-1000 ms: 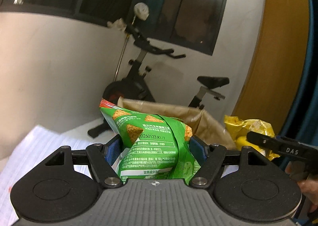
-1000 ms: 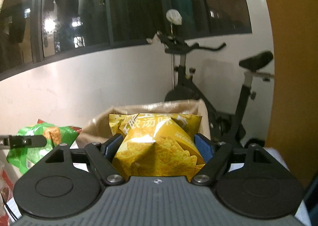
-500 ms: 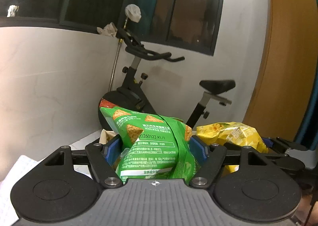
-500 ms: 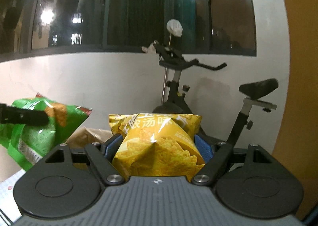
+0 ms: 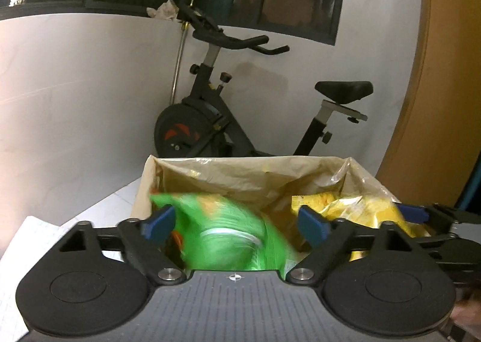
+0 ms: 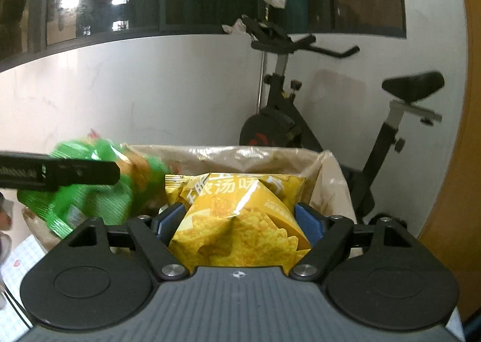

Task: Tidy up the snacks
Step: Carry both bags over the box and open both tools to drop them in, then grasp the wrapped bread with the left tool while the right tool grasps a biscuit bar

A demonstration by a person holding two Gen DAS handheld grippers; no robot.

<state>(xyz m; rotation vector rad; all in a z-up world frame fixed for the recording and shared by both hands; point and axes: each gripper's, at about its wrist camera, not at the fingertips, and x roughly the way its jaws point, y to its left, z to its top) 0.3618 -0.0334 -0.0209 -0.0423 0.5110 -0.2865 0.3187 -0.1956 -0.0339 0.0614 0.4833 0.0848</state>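
My left gripper (image 5: pixel 234 223) is open above a box lined with a tan plastic bag (image 5: pixel 249 176). The green snack bag (image 5: pixel 228 233) is blurred, loose between the spread fingers and dropping into the box. It also shows in the right wrist view (image 6: pixel 90 191), beside the left gripper's finger (image 6: pixel 60 172). My right gripper (image 6: pixel 239 220) is shut on the yellow snack bag (image 6: pixel 240 221) and holds it over the right side of the box (image 6: pixel 324 179). The yellow bag also shows in the left wrist view (image 5: pixel 354 209).
A black exercise bike (image 5: pixel 216 119) stands behind the box against the white wall. A white gridded mat (image 5: pixel 27 239) lies at the left under the box. An orange panel (image 5: pixel 445 71) is at the right.
My left gripper has opened and let go of the green bag, which falls toward the box. Both grippers have moved forward over the box. The right gripper still holds the yellow bag.
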